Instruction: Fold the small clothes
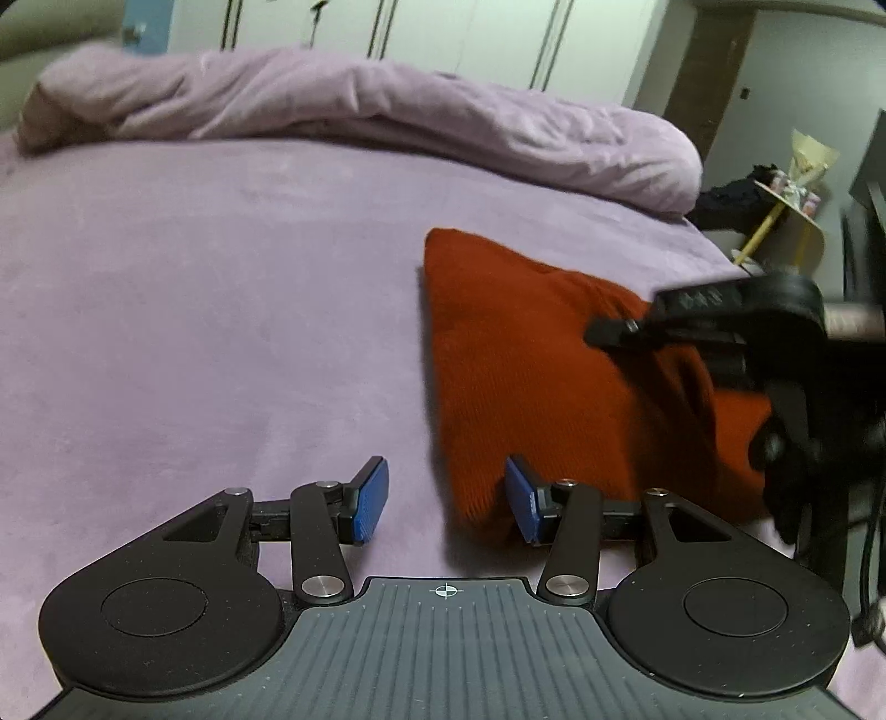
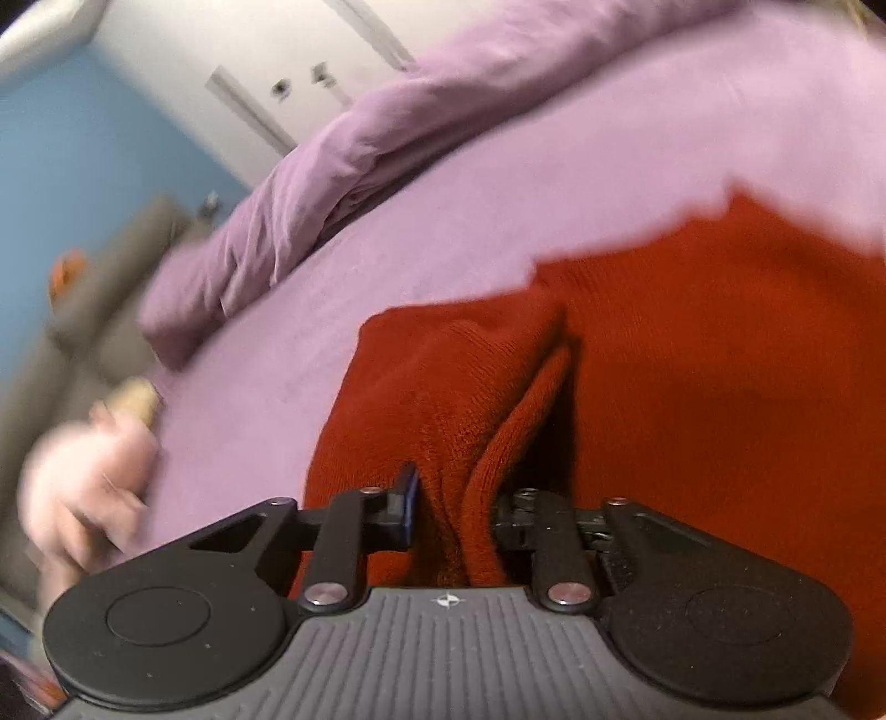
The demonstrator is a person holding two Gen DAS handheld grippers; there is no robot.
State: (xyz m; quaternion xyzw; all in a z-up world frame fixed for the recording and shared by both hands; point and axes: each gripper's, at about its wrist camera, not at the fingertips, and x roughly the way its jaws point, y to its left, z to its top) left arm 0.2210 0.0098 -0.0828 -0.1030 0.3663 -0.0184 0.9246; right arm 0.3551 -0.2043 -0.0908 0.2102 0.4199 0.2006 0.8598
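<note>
Jaws of right gripper (image 2: 451, 512) clamp red garment (image 2: 692, 360); left gripper (image 1: 446, 501) parted.

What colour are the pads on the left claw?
Blue pads, seen best in the left wrist view.

Red knit garment (image 1: 515, 354), lilac bed sheet (image 1: 221, 288)

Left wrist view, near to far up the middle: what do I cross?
Left gripper, open and empty → red garment on the bedsheet → rumpled duvet → wardrobe doors.
</note>
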